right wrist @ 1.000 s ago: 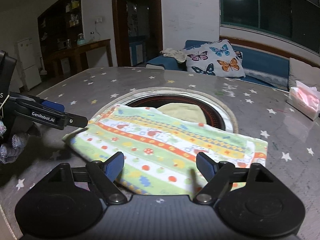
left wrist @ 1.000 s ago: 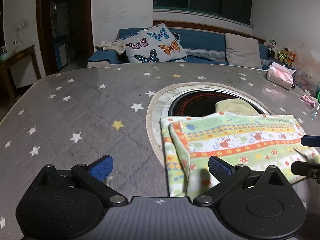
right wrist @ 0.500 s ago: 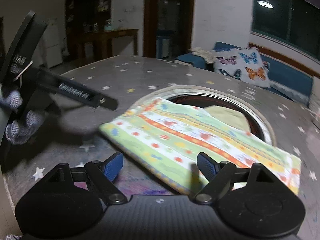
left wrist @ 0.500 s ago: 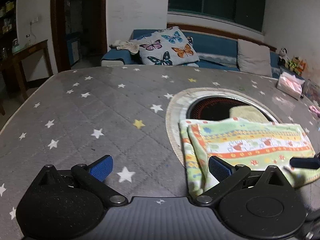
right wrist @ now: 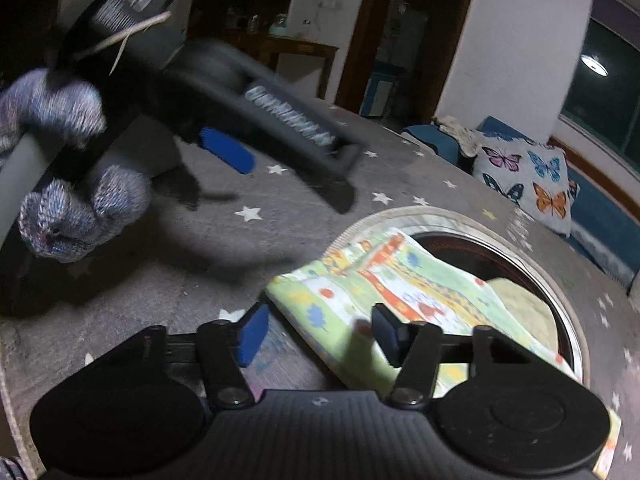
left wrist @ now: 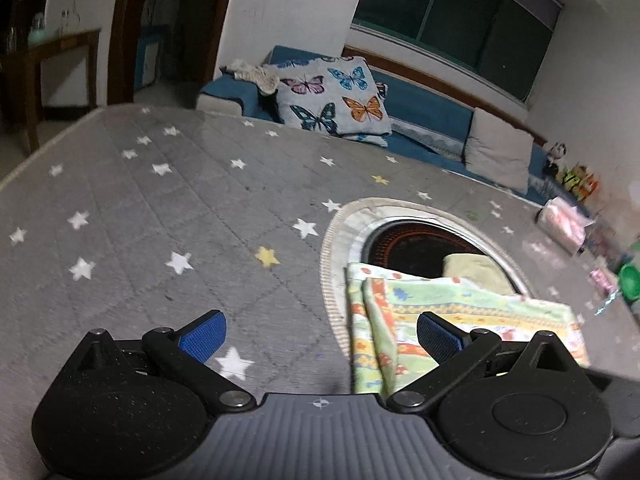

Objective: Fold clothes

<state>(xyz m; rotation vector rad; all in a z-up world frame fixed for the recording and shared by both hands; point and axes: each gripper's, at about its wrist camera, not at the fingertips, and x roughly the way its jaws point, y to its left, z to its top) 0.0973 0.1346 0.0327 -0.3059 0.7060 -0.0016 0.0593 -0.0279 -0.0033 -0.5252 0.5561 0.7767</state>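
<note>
Change since one second ago: both grippers have drawn back and swung leftward; the folded cloth (left wrist: 460, 312), then spread broadly ahead of each tool, now sits off to the right front of the left gripper (left wrist: 322, 332), and the right gripper (right wrist: 316, 330) has narrowed its gap.

Item: patterned cloth (right wrist: 400, 292), green with orange bands, folded, lying flat on the star-print table cover (left wrist: 160, 208) and partly over the round opening (left wrist: 420, 240) in the table, ahead and right of both tools.

Step, as judged: release after a fold, or re-approach for a further one. To do it well: come in low at the near corner, one finger under the layered edge, both layers taken together, so the stack does not shear.

Left gripper: jaws spread wide, nothing between them; its right finger (left wrist: 438, 334) overlaps the cloth in view, contact uncertain.

Right gripper: jaws partly open, empty; the near cloth corner lies between the fingers, not pinched. Gloved left hand (right wrist: 76, 208) visible to its upper left.
</note>
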